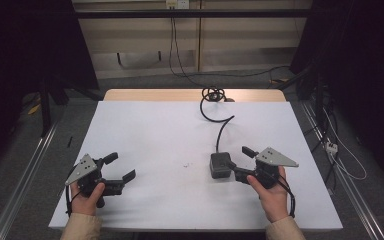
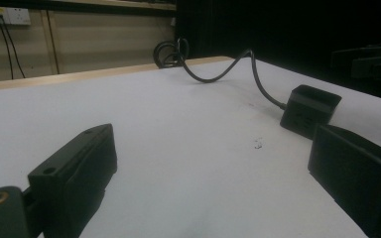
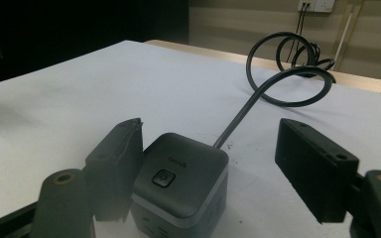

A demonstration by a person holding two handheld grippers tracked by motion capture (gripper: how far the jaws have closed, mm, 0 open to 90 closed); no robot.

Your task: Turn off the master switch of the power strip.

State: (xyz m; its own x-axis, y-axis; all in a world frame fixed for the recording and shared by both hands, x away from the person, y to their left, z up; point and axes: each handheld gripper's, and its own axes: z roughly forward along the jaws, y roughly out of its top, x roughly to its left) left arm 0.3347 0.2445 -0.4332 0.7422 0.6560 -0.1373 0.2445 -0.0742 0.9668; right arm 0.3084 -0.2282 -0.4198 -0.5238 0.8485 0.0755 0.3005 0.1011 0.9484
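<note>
Hands enter from the bottom edge of the high view, each gripping a two-jaw tool on a white table (image 1: 145,135). At lower right, the right hand (image 1: 271,192) lies low on the table, wrist angled inward, and points the right gripper (image 1: 236,161) toward frame centre. Its jaws stand spread on either side of a grey power cube (image 1: 220,165): in the right gripper view the left jaw sits against the cube's (image 3: 181,186) side, while the right jaw stands well apart from it, so nothing is pinched. The cube rests just right of centre on the table, button face up.

At lower left, the left hand (image 1: 86,197) rests near the table's front edge, its left gripper (image 1: 122,167) aimed right across the surface with jaws spread wide and nothing between them.

From the cube a black cable (image 1: 219,125) runs toward the upper centre of the high view, bends in a loop and coils at the table's far edge. A small speck (image 1: 186,164) marks the sheet left of the cube. Between the two grippers the table lies bare.
</note>
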